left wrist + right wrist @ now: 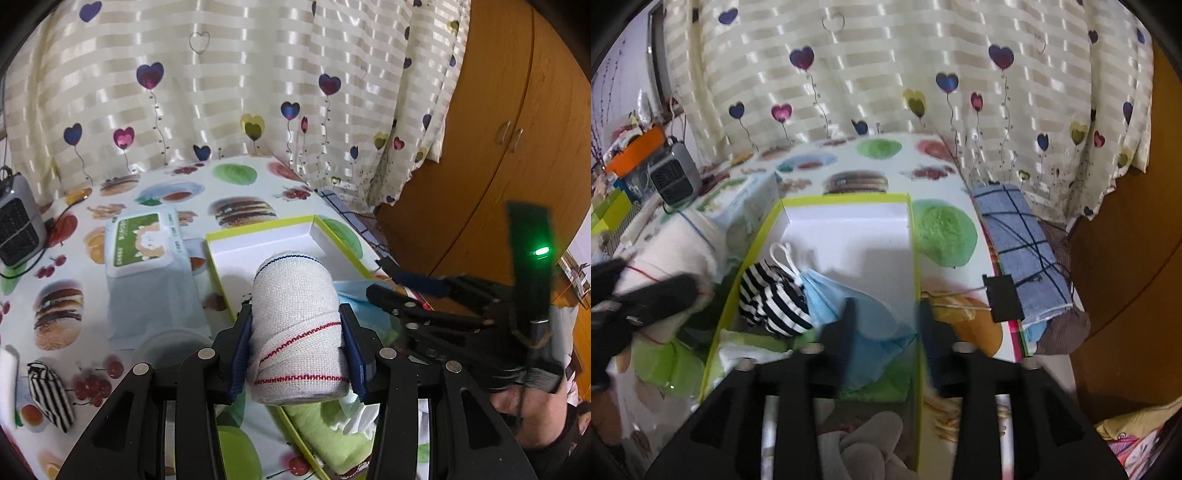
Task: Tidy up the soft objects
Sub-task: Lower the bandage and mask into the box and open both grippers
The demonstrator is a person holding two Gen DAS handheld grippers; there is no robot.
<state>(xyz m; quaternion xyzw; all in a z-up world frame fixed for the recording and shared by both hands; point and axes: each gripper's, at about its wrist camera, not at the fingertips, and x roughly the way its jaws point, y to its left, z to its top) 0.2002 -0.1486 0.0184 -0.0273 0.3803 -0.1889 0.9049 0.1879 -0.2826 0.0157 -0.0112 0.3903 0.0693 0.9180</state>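
- Left wrist view: the left gripper (296, 341) pinches a white bandage roll (297, 325) between its blue pads, roll standing upright, red stitching lines around it
- The roll hangs over the near edge of the green-rimmed box (258, 240); the wet-wipes pack (142, 243) lies left of the box, a striped pouch (51, 395) far left on the food-print tablecloth (236, 199)
- Right wrist view: the right gripper (886, 314) stands spread, jaws apart, nothing pinched; no earlier picture to compare
- A blue face mask (849, 306) lies between and just beyond its fingers, inside the box, touching the striped cloth (775, 299) to its left
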